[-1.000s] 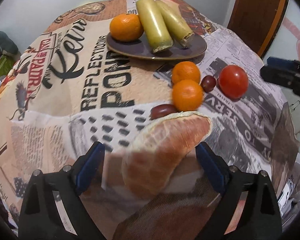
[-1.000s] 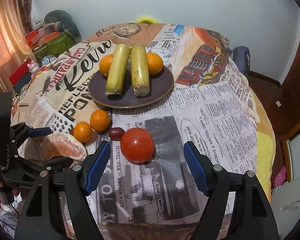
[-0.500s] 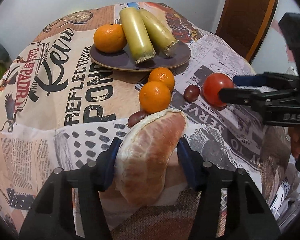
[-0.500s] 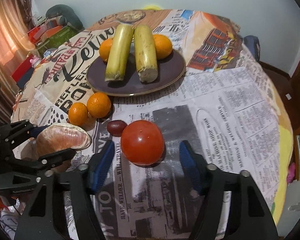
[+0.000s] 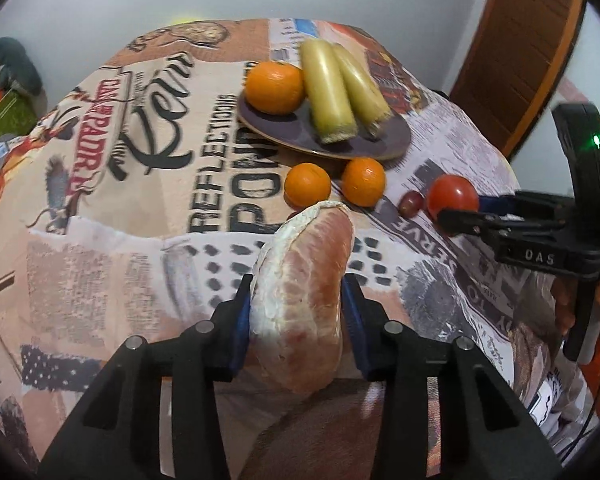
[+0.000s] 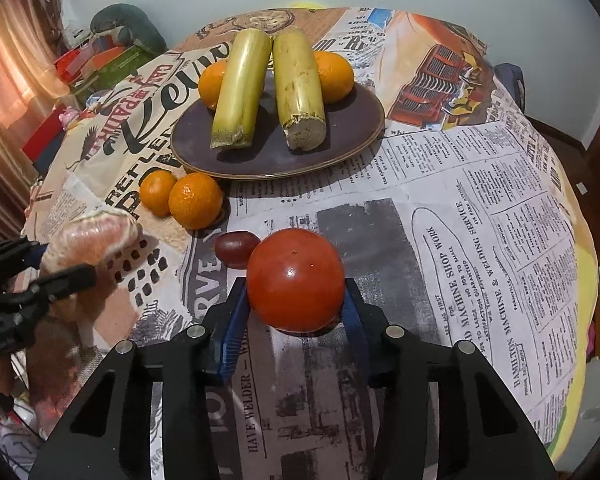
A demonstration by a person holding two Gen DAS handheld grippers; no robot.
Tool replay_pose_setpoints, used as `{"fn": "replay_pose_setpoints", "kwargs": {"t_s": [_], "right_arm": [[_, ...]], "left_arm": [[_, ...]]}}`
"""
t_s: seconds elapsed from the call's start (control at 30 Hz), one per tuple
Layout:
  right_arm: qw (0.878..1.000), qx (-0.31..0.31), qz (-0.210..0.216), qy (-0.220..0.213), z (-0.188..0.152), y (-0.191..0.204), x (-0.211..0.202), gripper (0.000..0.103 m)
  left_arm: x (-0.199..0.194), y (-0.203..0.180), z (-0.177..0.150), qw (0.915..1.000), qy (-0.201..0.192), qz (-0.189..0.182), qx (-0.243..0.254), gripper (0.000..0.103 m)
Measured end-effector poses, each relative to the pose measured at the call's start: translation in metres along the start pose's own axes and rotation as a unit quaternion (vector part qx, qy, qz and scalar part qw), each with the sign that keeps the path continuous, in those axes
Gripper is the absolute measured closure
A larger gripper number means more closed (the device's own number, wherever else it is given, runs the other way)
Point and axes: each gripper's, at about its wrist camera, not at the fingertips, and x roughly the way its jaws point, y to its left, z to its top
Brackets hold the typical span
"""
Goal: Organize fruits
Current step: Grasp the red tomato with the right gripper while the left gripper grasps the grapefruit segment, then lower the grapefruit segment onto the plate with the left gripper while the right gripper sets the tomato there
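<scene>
My left gripper [image 5: 298,312] is shut on a peeled pomelo segment [image 5: 304,296], pink with white pith, near the table's front edge; the segment also shows in the right wrist view [image 6: 90,236]. My right gripper [image 6: 296,312] is shut on a red tomato [image 6: 296,278], which also shows in the left wrist view [image 5: 452,196]. A dark plate [image 6: 340,136] holds two sugarcane pieces [image 6: 300,92] and two oranges [image 6: 334,76]. Two small oranges [image 6: 194,200] and a dark red grape [image 6: 236,248] lie on the newspaper in front of the plate.
The round table is covered with newspaper sheets [image 6: 480,240]. Boxes and a stuffed toy [image 6: 120,32] sit beyond the table's left edge. A wooden door [image 5: 516,52] stands at the right. The right gripper body [image 5: 540,240] shows in the left wrist view.
Both grippers have closed: the left jaws went from wide open to gripping the pomelo segment, the right jaws moved forward and closed on the tomato.
</scene>
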Motion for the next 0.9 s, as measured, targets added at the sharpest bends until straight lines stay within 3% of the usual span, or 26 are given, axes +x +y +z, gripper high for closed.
{"fn": "replay_pose_setpoints", "kwargs": {"t_s": [0.1,0.2,0.53,0.9], "right_arm": [[1.0,0.005,0.004,-0.01,0.001,-0.001,-0.005,0.062],[1.0,0.005,0.002,-0.022,0.003,0.0,-0.014,0.062],[0.998,0.0,-0.008,-0.056,0.012,0.001,-0.033,0.062],[0.997,0.004,-0.014,-0.078,0.028,-0.005,-0.037,0.062]], "left_arm": [[-0.006,0.008,0.003,0.9999,-0.009,0.003,-0.011,0.064],[-0.013,0.013,0.007,0.9997,-0.015,0.002,-0.016,0.077],[-0.026,0.011,0.019,0.9988,-0.046,0.009,-0.015,0.078],[-0.043,0.006,0.054,0.9959,-0.09,0.009,-0.004,0.078]]}}
